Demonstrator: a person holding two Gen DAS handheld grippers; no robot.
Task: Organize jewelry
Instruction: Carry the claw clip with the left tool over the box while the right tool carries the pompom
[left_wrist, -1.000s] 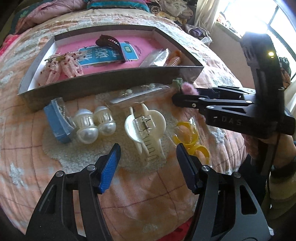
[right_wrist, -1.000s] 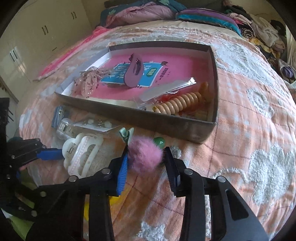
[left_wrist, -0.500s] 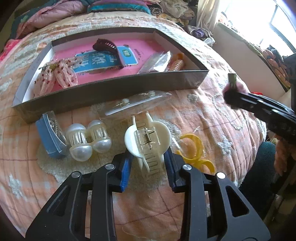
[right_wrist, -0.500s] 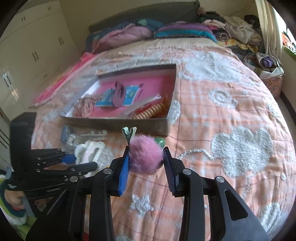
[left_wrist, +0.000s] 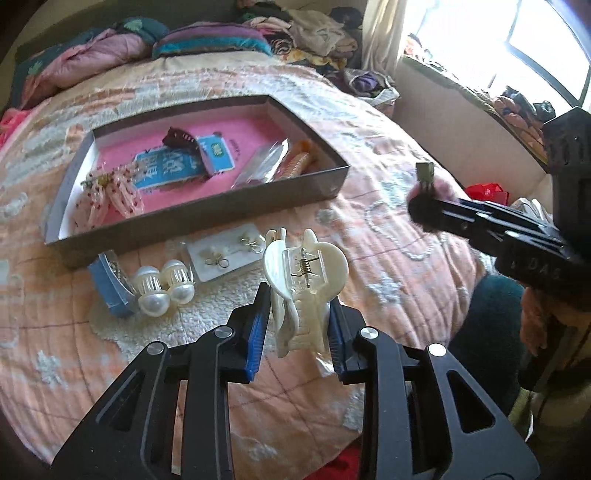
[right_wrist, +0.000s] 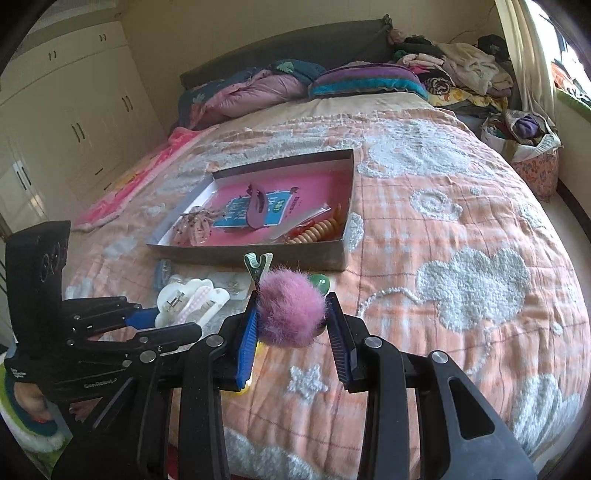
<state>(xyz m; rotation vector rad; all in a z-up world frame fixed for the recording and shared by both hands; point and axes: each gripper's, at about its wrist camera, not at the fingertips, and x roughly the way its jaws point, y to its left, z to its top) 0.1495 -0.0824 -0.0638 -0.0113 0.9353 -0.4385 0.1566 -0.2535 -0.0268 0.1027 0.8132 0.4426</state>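
My left gripper (left_wrist: 297, 325) is shut on a cream claw hair clip (left_wrist: 303, 280) and holds it above the bedspread; the clip also shows in the right wrist view (right_wrist: 188, 301). My right gripper (right_wrist: 290, 325) is shut on a pink pom-pom hair clip (right_wrist: 290, 314), lifted off the bed; it shows at the right of the left wrist view (left_wrist: 430, 192). The grey box with a pink floor (left_wrist: 207, 218) lies beyond, holding a dark claw clip (left_wrist: 181, 138), a beaded pink piece (left_wrist: 110, 188), a clear packet (left_wrist: 266, 162) and an orange spiral tie (left_wrist: 301, 160).
On the bedspread in front of the box lie a blue clip (left_wrist: 110, 284), two pearl-ended pieces (left_wrist: 164, 288) and an earring card (left_wrist: 225, 253). A green bead (right_wrist: 319, 284) lies near the box. Pillows and piled clothes (right_wrist: 454, 70) sit at the bed's far end.
My left gripper closed on the cream claw clip and lifted it off the bed. My right gripper rose and drew back from the box with the pom-pom clip.
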